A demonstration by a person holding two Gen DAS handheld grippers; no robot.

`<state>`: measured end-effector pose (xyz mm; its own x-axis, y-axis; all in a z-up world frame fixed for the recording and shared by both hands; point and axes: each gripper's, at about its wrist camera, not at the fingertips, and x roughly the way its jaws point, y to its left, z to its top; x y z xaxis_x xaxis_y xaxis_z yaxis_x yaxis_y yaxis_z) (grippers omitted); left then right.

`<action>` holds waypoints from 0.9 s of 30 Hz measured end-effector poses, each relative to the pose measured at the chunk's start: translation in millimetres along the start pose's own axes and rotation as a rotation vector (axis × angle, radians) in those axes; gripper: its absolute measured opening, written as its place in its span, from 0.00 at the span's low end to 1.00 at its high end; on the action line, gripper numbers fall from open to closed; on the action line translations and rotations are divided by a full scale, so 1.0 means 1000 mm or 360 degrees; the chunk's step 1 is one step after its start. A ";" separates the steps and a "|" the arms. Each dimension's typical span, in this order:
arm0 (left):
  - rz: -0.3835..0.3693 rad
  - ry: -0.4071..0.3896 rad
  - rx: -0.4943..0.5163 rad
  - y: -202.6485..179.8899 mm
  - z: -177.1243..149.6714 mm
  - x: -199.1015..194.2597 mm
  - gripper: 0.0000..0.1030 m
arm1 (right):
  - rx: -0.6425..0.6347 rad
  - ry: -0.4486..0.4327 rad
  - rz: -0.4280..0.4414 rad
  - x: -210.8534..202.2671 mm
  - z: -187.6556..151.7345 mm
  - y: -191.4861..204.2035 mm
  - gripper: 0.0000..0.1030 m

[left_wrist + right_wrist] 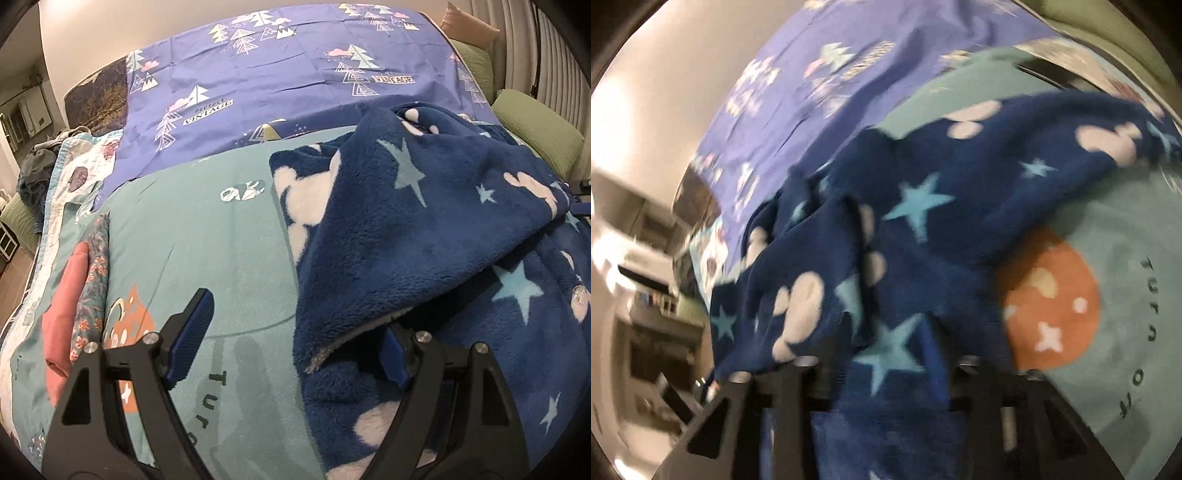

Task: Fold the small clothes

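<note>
A dark blue fleece garment [406,229] with light blue stars and white blobs lies crumpled on the right half of a bed. One flap of it is folded over toward the front. My left gripper [295,339] stands open at its near left edge; the left finger [192,332] is over bare blanket and the right finger [395,347] is tucked under the fleece hem. The right wrist view is blurred: the same fleece [923,221] drapes over and between the spread fingers of my right gripper [886,354], hiding its tips.
The bed carries a teal blanket [207,229] with an orange print and a purple tree-pattern sheet [277,62] further back. A pink folded garment [62,321] and a floral one [94,277] lie at the left edge. Green pillows [535,129] sit at the right.
</note>
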<state>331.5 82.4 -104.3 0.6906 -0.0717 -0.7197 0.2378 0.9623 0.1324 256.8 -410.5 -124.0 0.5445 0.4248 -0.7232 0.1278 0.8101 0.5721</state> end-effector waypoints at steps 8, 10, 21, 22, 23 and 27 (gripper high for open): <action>0.0080 0.0021 0.0040 -0.009 0.002 0.005 0.79 | -0.0043 0.0011 -0.0147 0.047 0.013 0.036 0.14; 0.0093 0.0002 0.0051 -0.009 0.001 -0.001 0.79 | -0.0007 -0.0037 -0.0088 0.035 0.012 0.043 0.13; -0.0251 -0.0126 -0.0310 0.041 0.020 -0.045 0.79 | -0.0246 -0.0068 -0.0307 -0.015 -0.016 0.038 0.19; -0.0223 -0.0125 -0.0309 0.044 0.029 -0.041 0.79 | -0.0240 -0.0034 -0.0317 -0.005 -0.019 0.036 0.19; -0.0204 -0.0105 -0.0303 0.046 0.040 -0.032 0.79 | -0.0240 -0.0010 -0.0335 0.002 -0.022 0.033 0.20; -0.0239 0.0047 -0.0345 0.051 0.068 0.019 0.79 | -0.0261 -0.0038 -0.0368 0.005 -0.030 0.028 0.23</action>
<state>403.0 112.5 -65.2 0.6377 -0.2132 -0.7402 0.1821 0.9754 -0.1241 238.0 -373.8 -123.6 0.5359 0.2133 -0.8169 0.1162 0.9397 0.3217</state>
